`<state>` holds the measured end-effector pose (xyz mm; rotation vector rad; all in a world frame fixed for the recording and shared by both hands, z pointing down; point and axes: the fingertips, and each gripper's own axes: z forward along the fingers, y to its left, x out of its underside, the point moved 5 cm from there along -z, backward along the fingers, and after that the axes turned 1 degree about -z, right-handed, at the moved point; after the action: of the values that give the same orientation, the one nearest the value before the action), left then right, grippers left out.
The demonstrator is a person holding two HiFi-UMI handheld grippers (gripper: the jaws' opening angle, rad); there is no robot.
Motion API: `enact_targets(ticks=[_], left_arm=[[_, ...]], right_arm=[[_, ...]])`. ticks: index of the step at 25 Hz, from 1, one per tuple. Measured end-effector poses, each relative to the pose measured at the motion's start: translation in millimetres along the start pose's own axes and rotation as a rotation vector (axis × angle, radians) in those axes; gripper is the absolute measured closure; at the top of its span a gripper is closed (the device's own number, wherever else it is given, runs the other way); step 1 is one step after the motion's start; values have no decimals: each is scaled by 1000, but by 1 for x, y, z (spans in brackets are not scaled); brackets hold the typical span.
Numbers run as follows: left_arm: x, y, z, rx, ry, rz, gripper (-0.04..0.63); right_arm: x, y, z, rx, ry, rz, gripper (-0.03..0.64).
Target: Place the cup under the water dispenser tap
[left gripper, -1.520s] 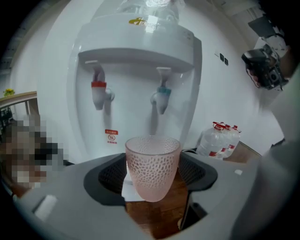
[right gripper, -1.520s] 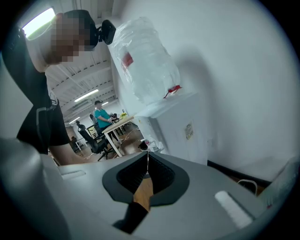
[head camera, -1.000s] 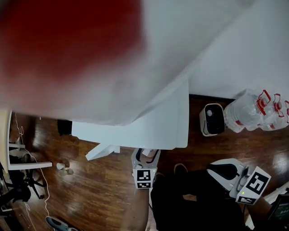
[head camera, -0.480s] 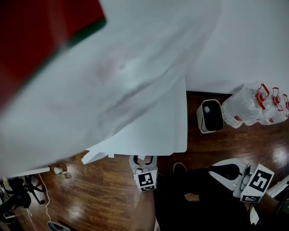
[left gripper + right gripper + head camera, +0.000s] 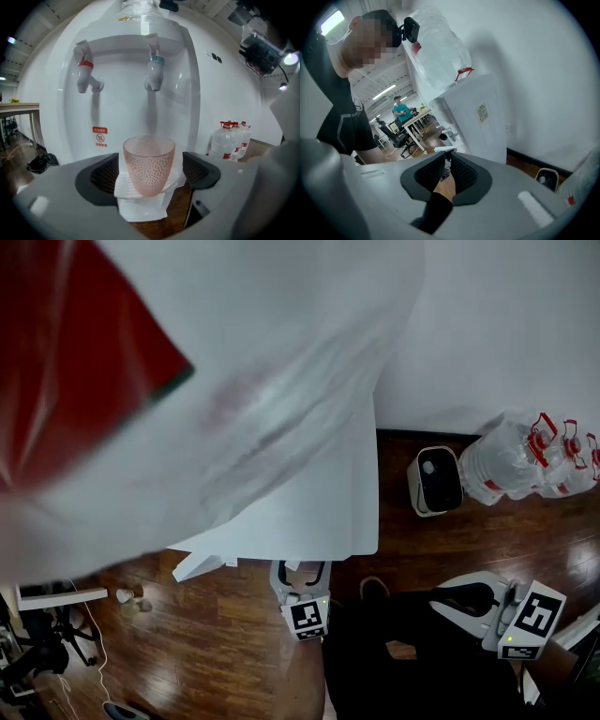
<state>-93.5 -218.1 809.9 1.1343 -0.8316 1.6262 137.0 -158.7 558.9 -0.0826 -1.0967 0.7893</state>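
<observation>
Our left gripper (image 5: 149, 171) has just been opening – pads stand clear on either side of the pink cup (image 5: 148, 165). It's upright at lower centre, right below the blue-collared tap (image 5: 153, 75). We'd back straight out. Right gripper (image 5: 448, 171) – closed, empty.

left gripper (image 5: 150, 170) just opening around cup (image 5: 148, 157); right gripper (image 5: 448, 163) closed
</observation>
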Motion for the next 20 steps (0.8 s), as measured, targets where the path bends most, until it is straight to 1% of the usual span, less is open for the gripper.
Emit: enact_targets(ticks=[2, 4, 6, 7, 9, 11, 13, 15, 17, 20], left_arm=[[4, 0, -7, -13, 17, -18, 184], [2, 8, -18, -59, 40, -56, 169], [-10, 19, -42, -111, 55, -88, 170], [-20, 20, -58, -124, 59, -94, 170], [-45, 16, -88, -121, 51, -86, 170], [-78, 9, -111, -99, 20, -69, 174], [-113, 3, -130, -96, -4, -59, 219], [-140, -4, -147, -90, -13, -77, 251], [-168, -14, -162, -64, -30, -110, 253], [-223, -27, -183, -56, -77, -95, 260]], right_arm=[[-2, 1, -5, 11, 0, 1, 578], [-6, 2, -9, 25, -10, 2, 577], [-14, 7, -13, 23, -23, 12, 577], [-19, 12, -16, 15, -26, 16, 578], [-32, 24, -23, -14, -27, 7, 577], [-47, 36, -29, -43, -44, -14, 577], [-63, 45, -38, -55, -71, -25, 578], [-76, 55, -50, -62, -91, -21, 577], [-89, 67, -65, -88, -103, -18, 577], [-110, 81, -82, -135, -102, -63, 577]])
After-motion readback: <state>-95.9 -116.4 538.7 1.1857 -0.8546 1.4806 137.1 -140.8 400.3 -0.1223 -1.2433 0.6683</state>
